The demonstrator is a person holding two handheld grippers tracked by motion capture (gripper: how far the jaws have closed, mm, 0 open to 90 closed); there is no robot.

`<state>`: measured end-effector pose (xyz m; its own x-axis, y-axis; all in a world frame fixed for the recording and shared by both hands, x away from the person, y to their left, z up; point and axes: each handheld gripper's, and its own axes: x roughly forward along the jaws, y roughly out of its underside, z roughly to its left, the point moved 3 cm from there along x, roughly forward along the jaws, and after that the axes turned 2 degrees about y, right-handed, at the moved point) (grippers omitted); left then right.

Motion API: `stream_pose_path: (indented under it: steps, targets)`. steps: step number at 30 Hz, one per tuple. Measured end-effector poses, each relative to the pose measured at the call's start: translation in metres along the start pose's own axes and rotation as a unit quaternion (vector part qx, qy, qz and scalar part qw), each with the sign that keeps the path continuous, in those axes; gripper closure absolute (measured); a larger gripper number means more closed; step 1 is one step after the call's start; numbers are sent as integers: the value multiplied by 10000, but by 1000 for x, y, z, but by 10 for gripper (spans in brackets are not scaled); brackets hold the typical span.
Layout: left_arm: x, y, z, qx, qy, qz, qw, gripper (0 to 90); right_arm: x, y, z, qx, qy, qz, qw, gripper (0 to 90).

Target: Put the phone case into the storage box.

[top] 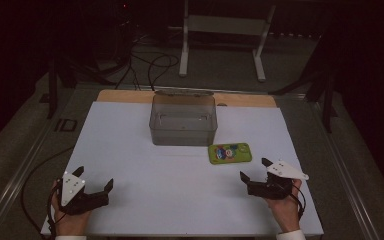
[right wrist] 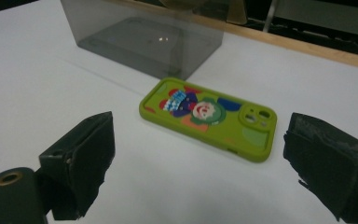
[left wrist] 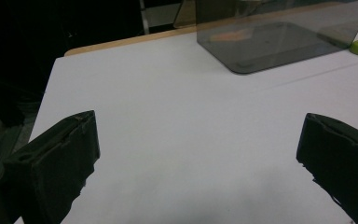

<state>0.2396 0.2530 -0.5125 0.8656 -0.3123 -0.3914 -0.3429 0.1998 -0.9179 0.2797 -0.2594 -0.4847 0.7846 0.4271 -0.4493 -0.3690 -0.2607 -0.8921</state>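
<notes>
Left gripper (top: 94,179) near left table corner, jaws spread, nothing between them. Smoky clear plastic box (top: 183,120) far centre, open top. Green phone case with cartoon print (top: 229,152) flat, near-right of box — long axis left-right, just beyond right gripper (top: 253,170), jaws released; that hand nearer. White table (top: 145,165), dark room behind.

Dim room: white tabletop (top: 130,150) with wooden far edge, grey floor (top: 220,70), white metal stand (top: 225,25), black cables (top: 150,65) beyond.
</notes>
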Motion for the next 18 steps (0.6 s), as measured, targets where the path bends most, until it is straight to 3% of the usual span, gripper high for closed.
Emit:
stream_pose_path:
  steps: [9,18]
  targets:
    - [1,0,-1,33,-16,-4,10000,0,8,-26,0,-8,124,69,9999,91]
    - [2,1,-4,73,13,16,10000,0,20,-40,-4,-22,325,248,9992,90]
